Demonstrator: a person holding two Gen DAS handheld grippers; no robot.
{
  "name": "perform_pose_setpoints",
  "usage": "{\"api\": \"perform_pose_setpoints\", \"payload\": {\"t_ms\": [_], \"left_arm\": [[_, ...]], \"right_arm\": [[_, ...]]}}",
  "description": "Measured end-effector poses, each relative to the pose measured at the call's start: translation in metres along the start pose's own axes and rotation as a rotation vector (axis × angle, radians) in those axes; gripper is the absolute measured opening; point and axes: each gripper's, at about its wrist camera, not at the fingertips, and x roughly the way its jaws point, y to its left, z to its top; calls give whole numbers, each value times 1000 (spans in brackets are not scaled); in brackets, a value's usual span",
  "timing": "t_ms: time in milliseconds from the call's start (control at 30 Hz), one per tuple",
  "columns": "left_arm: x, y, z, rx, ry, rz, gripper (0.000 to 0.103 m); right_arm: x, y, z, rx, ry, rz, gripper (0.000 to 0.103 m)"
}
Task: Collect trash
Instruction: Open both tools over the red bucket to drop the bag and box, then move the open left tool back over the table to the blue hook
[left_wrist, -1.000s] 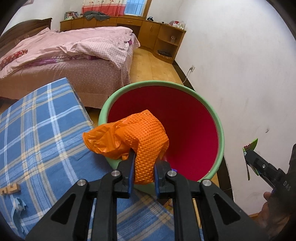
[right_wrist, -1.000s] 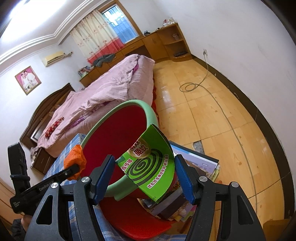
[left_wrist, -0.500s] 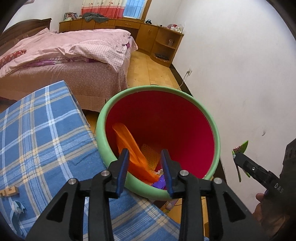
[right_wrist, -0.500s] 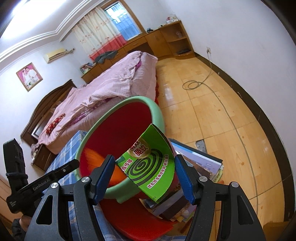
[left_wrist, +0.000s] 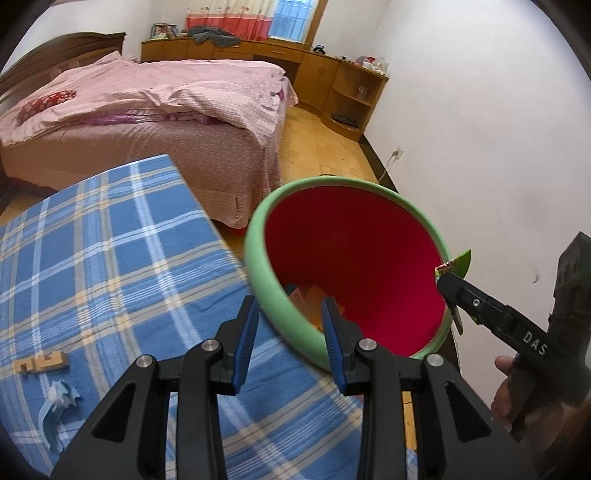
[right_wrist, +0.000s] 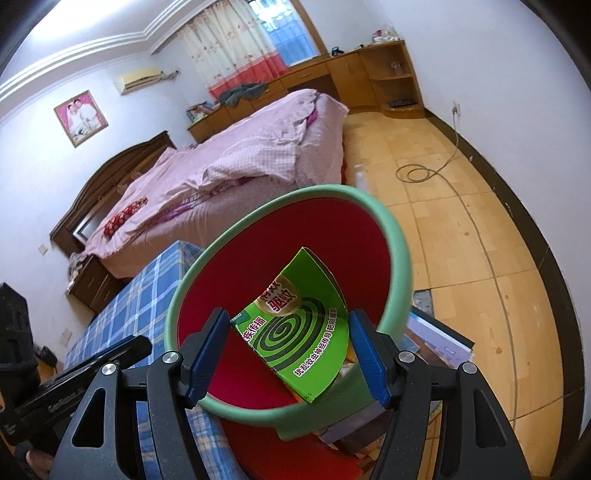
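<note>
Blue-padded, our left gripper (left_wrist: 290, 317) stands partly open at the bottom centre of its view, nothing between its pads, straddling the near rim of the bin (left_wrist: 258, 273). Our right gripper (right_wrist: 288, 336) sits at the bottom centre of its own view, clamped wide on the green mosquito-coil box (right_wrist: 299, 325), which hangs over the bin's red interior. Orange trash (left_wrist: 308, 297) lies low inside the bin, just past the left fingertips. At lower left we see a blue scrap (left_wrist: 59, 410) and a wooden piece (left_wrist: 40, 362) on the plaid cloth (left_wrist: 110, 258). Beyond, upper left, stands the pink bed (left_wrist: 147, 107).
</note>
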Motion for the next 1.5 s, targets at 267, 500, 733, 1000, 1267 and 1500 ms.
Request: {"api": "perform_pose_setpoints", "payload": {"t_ms": [267,500,733,1000,1267,1500], "left_arm": [[-17,20,-8,-37,-14,30,35],[-44,39,-16,-63,-45,70,35],[-71,65,-29,-103,-70,130,35],[-92,94,-45,-127,-70,212,35],[-90,126,-61,-148,-8,293,35],[-79,143,-71,-173,36,330,35]], "right_arm": [[7,3,2,4,14,12,80],[-12,17,-3,5,-2,42,80],[-30,36,-14,-1,-1,76,80],[-40,57,-29,-28,16,99,80],[-39,66,-43,-41,41,104,80],[-33,67,-51,-42,72,94,80]]}}
